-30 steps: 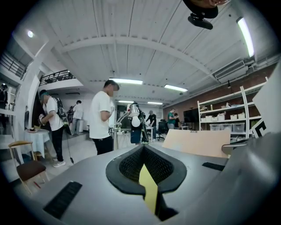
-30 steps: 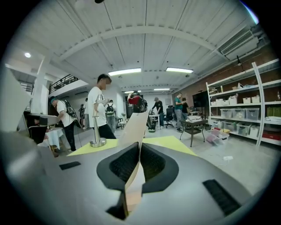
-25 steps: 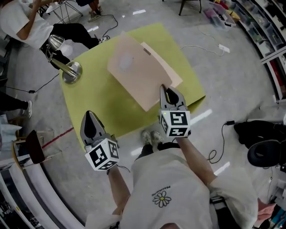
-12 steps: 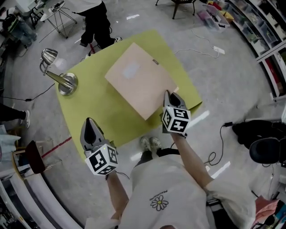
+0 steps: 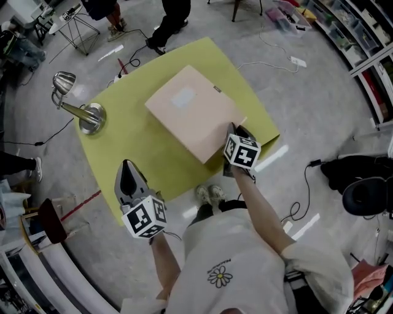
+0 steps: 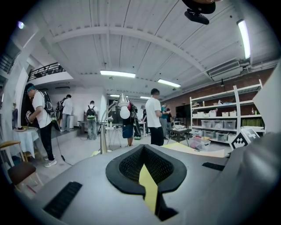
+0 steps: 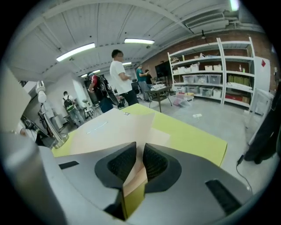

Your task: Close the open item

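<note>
A flat tan folder (image 5: 193, 113) lies closed on the yellow-green table (image 5: 135, 153); in the right gripper view the folder (image 7: 109, 129) stretches away from the jaws. My right gripper (image 5: 233, 130) sits at its near right corner. Its jaws are opening, and the thin cover edge stands in the narrow gap between them (image 7: 139, 151) without being pressed. My left gripper (image 5: 128, 167) hovers over the table's near left edge, away from the folder. In its own view the left gripper (image 6: 144, 165) is shut and holds nothing.
A metal desk lamp (image 5: 86, 113) stands at the table's far left corner. People stand beyond the table's far edge (image 5: 166, 15). Cables and a power strip (image 5: 298, 61) lie on the floor at the right, with shelving (image 5: 362, 37) further right.
The folder's raised cover has come down flat. My right gripper went down with it to the near right corner and its jaws have parted a little. The left gripper has barely moved.
</note>
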A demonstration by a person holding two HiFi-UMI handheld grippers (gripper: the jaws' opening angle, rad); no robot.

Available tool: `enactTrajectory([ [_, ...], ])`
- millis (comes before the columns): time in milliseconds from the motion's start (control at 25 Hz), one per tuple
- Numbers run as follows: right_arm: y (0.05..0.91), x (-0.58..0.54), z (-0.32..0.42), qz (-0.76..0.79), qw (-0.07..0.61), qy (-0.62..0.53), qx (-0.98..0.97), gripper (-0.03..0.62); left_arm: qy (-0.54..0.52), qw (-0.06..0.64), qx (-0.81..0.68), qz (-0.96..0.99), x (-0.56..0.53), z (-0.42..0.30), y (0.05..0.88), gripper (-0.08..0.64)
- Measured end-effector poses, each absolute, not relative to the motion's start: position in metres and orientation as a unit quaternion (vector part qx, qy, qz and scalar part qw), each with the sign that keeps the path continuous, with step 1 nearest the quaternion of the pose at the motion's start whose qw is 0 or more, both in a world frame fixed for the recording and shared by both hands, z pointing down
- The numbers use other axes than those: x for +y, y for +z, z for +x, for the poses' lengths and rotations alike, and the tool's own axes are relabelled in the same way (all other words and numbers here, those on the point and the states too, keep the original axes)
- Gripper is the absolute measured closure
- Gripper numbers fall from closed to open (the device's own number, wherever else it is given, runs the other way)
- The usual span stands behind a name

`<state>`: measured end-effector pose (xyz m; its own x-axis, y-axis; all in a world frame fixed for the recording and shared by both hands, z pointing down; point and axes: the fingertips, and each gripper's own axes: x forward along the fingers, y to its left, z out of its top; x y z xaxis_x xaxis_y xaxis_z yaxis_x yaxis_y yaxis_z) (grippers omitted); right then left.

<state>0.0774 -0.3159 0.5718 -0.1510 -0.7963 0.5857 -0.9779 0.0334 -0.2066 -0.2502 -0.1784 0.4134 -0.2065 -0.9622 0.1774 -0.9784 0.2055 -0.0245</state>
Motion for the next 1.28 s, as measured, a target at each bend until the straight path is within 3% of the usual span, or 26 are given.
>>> enactTrajectory([
  [520,0.578,-0.316,0.084,0.649,0.177,0.339,-0.658,0.532,0.074,0.056,-0.773,0.628,-0.169,-0.255,0.416,0.546],
  [640,0.575,-0.316,0.084,0.655,0.203,0.3,-0.663,0.518,0.074,0.056,-0.772,0.629,-0.168,-0.254,0.415,0.546],
  [720,0.575,-0.317,0.086,0.659,0.225,0.269,-0.666,0.472,0.076,0.057,-0.77,0.63,-0.166,-0.253,0.417,0.546],
  [1040,0.572,-0.316,0.082,0.666,0.263,0.221,-0.662,0.444,0.086,0.059,-0.76,0.641,-0.164,-0.242,0.423,0.546],
  [1280,0.573,-0.318,0.059,0.635,0.334,0.138,-0.683,0.571,0.095,0.048,-0.753,0.649,-0.161,-0.231,0.42,0.546],
])
